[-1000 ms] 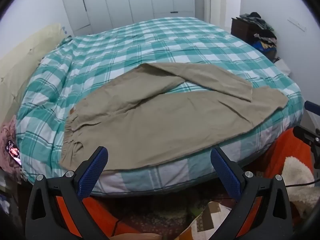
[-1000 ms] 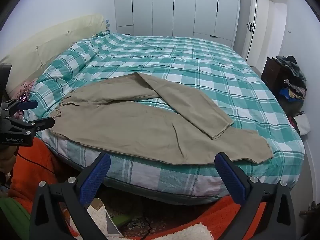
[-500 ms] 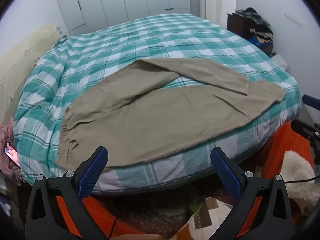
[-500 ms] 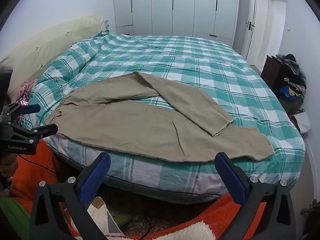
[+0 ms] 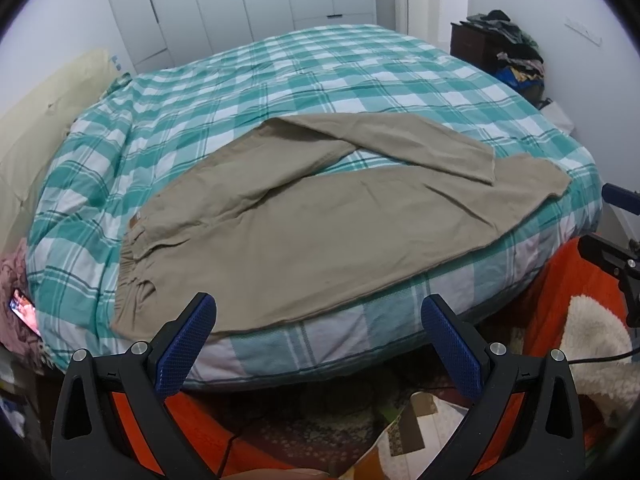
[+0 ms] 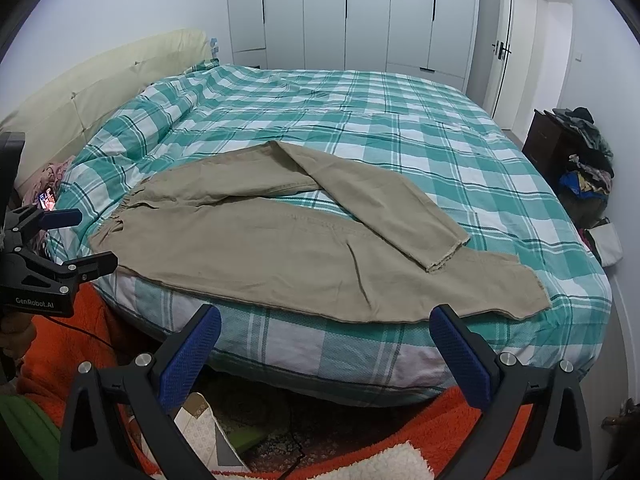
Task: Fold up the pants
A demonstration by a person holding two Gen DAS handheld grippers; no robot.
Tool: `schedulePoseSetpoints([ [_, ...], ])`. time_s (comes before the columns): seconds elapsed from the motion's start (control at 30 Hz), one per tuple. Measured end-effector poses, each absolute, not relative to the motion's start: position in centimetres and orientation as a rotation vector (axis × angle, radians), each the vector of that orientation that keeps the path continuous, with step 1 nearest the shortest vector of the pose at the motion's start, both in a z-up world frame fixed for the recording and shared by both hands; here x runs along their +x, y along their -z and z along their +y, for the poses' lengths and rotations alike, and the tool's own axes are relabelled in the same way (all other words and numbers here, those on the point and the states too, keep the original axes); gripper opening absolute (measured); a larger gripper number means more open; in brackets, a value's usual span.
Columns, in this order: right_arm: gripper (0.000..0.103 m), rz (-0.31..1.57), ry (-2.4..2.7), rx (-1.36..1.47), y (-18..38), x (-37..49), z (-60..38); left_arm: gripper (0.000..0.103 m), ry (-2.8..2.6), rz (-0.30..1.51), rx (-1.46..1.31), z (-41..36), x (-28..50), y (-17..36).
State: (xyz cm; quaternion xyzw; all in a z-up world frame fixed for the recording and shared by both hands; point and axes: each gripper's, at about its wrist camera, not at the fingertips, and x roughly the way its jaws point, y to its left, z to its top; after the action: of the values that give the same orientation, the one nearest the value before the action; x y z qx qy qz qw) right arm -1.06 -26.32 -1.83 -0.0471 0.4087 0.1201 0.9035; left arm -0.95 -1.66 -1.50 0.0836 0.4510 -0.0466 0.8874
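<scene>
Across most of both views spreads a large bed with a teal-and-white checked duvet cover (image 5: 280,80), its near edge rounded by the fisheye lens. Behind it stands a wall of tall white wardrobe doors (image 6: 348,16), and a padded cream headboard (image 6: 100,92) runs along the bed's left side. A white door with a dark handle (image 6: 506,48) stands at the far right corner.

On the near part of the bed lie the beige cotton pants (image 5: 320,216), spread flat along the front edge. The gathered elastic waistband (image 5: 132,264) sits toward the left. One leg runs straight along the edge of the mattress to a hem at the right; the other leg is bent back and crosses over it, its frayed hem (image 6: 444,256) resting on top of the straight leg.

Below the bed's edge, fuzzy orange fabric (image 6: 68,344) fills the lower corners. A dark wooden dresser piled with mixed clothes (image 6: 576,148) stands against the right wall.

The left gripper (image 5: 318,340), black with blue ridged pads, hovers in front of the mattress edge just below the waistband end, its jaws spread wide and holding nothing. The right gripper (image 6: 326,350), of the same make, hovers before the hem end, jaws likewise wide apart and empty. Neither touches the pants.

A small lit phone screen (image 5: 22,308) glows at the far left beside pink cloth.
</scene>
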Motion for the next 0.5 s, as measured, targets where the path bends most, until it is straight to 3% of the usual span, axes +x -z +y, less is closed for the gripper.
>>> schedulePoseSetpoints([
  [0.5,0.103,0.849,-0.254,-0.093,2.32,-1.18,-26.00,0.102,0.097,0.937,0.177,-1.67,-1.09,1.68],
])
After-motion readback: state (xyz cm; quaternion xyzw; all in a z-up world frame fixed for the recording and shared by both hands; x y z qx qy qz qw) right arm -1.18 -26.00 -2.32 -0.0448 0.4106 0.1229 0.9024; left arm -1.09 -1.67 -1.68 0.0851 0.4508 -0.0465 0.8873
